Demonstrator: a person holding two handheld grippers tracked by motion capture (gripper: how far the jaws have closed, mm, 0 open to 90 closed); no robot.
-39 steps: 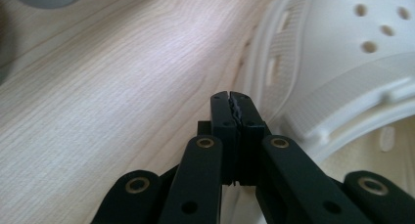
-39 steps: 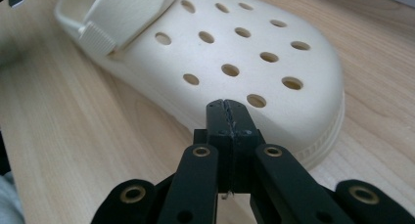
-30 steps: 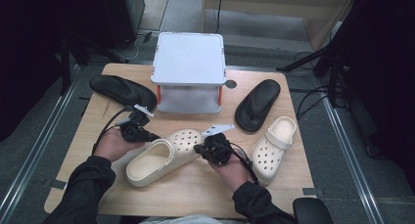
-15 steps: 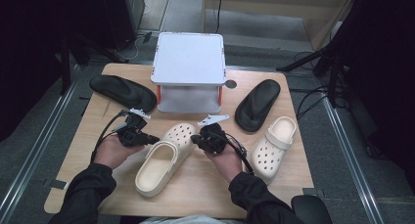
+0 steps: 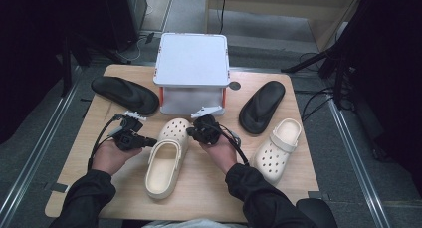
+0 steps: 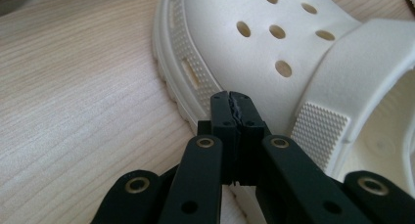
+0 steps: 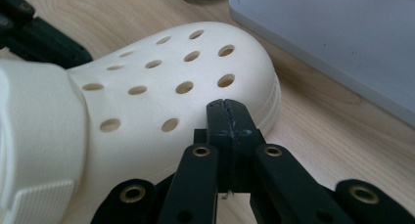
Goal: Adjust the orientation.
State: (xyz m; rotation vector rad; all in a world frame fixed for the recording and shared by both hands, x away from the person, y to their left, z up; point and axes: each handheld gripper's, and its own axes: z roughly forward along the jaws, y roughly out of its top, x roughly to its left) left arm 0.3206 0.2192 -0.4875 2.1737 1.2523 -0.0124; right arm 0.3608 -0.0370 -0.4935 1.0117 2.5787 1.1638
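A cream perforated clog (image 5: 166, 158) lies mid-table, toe toward the box. My left gripper (image 5: 151, 142) is shut and empty, its tip against the clog's left side by the strap hinge. In the left gripper view the closed jaws (image 6: 231, 99) meet the clog's ribbed sole edge (image 6: 181, 72). My right gripper (image 5: 191, 133) is also shut and empty, at the right side of the toe. The right gripper view has its tip (image 7: 226, 106) touching the clog's toe (image 7: 195, 72). A second cream clog (image 5: 276, 148) lies at the right.
A white lidded box (image 5: 191, 71) stands at the back centre, just beyond the clog's toe. One black sandal (image 5: 124, 93) lies at the back left, another (image 5: 261, 106) at the back right. The wooden table (image 5: 89, 178) ends close to the person's sleeves.
The centre clog has swung from lying diagonally to pointing nearly straight at the box. Both shut grippers moved with it, the right one going forward and left.
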